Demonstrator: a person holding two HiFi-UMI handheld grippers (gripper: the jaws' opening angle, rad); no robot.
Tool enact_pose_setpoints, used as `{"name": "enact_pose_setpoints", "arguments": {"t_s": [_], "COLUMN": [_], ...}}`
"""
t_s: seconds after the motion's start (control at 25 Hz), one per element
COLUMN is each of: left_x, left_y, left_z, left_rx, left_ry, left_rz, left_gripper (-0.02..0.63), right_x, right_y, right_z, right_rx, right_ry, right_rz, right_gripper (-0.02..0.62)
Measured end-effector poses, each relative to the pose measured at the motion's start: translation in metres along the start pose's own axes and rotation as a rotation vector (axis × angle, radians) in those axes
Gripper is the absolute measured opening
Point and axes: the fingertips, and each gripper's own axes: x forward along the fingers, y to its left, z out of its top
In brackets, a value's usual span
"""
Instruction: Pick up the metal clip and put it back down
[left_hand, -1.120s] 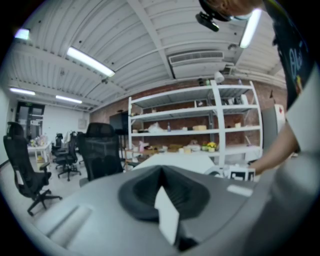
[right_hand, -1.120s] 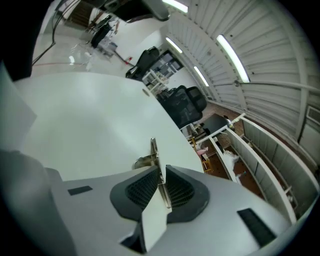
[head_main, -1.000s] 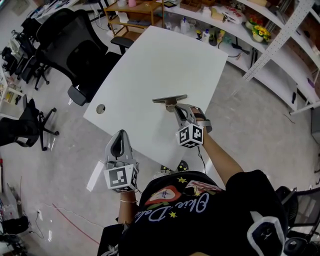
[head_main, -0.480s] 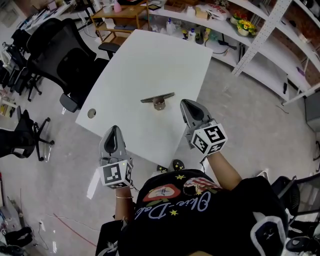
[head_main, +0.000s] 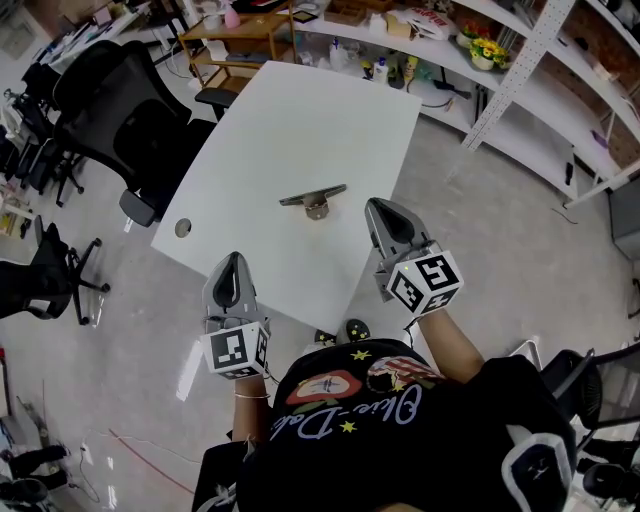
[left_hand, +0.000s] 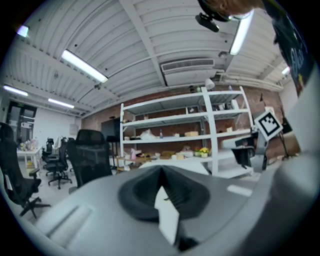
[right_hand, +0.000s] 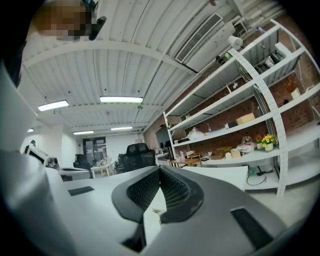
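The metal clip (head_main: 313, 198), a flat silver bar on a small round base, lies on the white table (head_main: 300, 120) near its front part. My right gripper (head_main: 379, 208) hovers just right of the clip, apart from it, jaws shut with nothing in them. Low at the left, my left gripper (head_main: 233, 262) stays over the table's near edge, also shut and empty. In the right gripper view the jaws (right_hand: 159, 170) meet in a closed point. The left gripper view shows its jaws (left_hand: 161, 172) pressed together, with the right gripper's marker cube (left_hand: 269, 123) off to the right.
Black office chairs (head_main: 125, 95) stand at the table's left. White shelving (head_main: 470, 40) with bottles and flowers runs behind and to the right, and a wooden cart (head_main: 250, 25) stands at the far end. A round cable hole (head_main: 182, 228) sits near the table's left corner.
The right gripper, which was at the clip a second ago, has drawn back toward the person. The clip lies alone on the table. The left gripper has barely moved.
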Motion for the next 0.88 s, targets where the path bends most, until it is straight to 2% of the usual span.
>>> {"name": "enact_pose_setpoints", "arguments": {"t_s": [0.12,0.36,0.88], "left_x": [-0.0020,-0.0021,-0.0013], "left_y": [-0.0012,-0.0019,-0.0056], "left_z": [-0.0003,0.0000,0.0017], "left_rx": [0.035,0.021,0.021], "left_ry": [0.000,0.005,0.005], "left_rz": [0.004,0.001,-0.029], "left_gripper": [0.002,0.002,0.002], "right_x": [0.0014,0.0032,-0.0011], "right_y": [0.0033,0.0084,0.0061], "right_z": [0.0042,0.0093,0.0036], "right_rx": [0.029,0.000,-0.014], "right_ry": [-0.008,-0.005,0.025], "right_rz": [0.012,0.029,-0.005], "right_gripper": [0.014,0.014,0.014]}}
